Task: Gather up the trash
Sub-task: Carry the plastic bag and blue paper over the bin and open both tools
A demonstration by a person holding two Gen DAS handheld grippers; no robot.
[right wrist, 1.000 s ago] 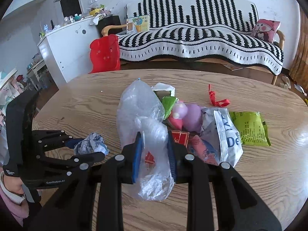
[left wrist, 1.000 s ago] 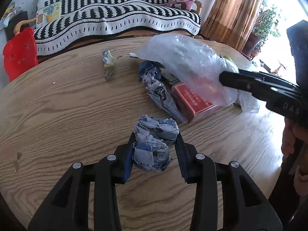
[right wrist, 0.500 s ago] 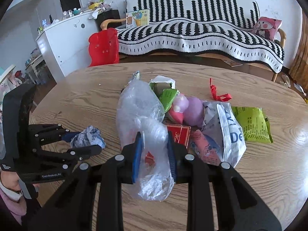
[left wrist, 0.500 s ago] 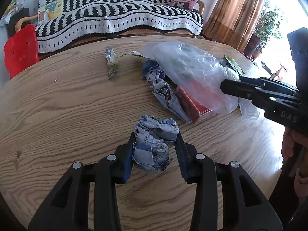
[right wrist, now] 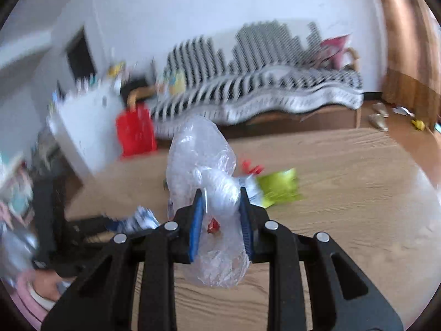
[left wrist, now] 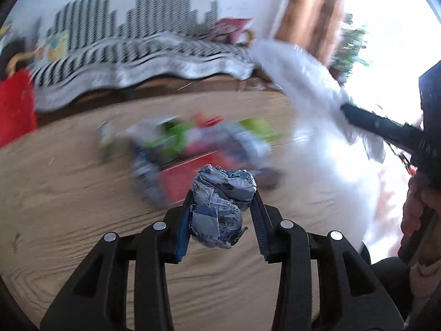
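My left gripper (left wrist: 222,207) is shut on a crumpled blue-and-white paper ball (left wrist: 220,201), held above the wooden table (left wrist: 69,198). My right gripper (right wrist: 220,207) is shut on a clear plastic bag (right wrist: 204,160), lifted off the table; the bag also shows in the left wrist view (left wrist: 308,91) at the upper right. A blurred pile of trash (left wrist: 193,143) lies on the table beyond the paper ball: green packets, a red box, printed wrappers. In the right wrist view the paper ball (right wrist: 143,218) shows at lower left.
A striped sofa (right wrist: 261,82) stands behind the table. A red chair (right wrist: 135,129) and a white cabinet (right wrist: 82,127) are at the left. A green packet (right wrist: 278,187) lies on the table. Curtains (left wrist: 311,8) hang at the right.
Both grippers have swung quickly, blurring the views. The right gripper has lifted the plastic bag up off the trash pile, uncovering it. The left gripper still holds the paper ball.
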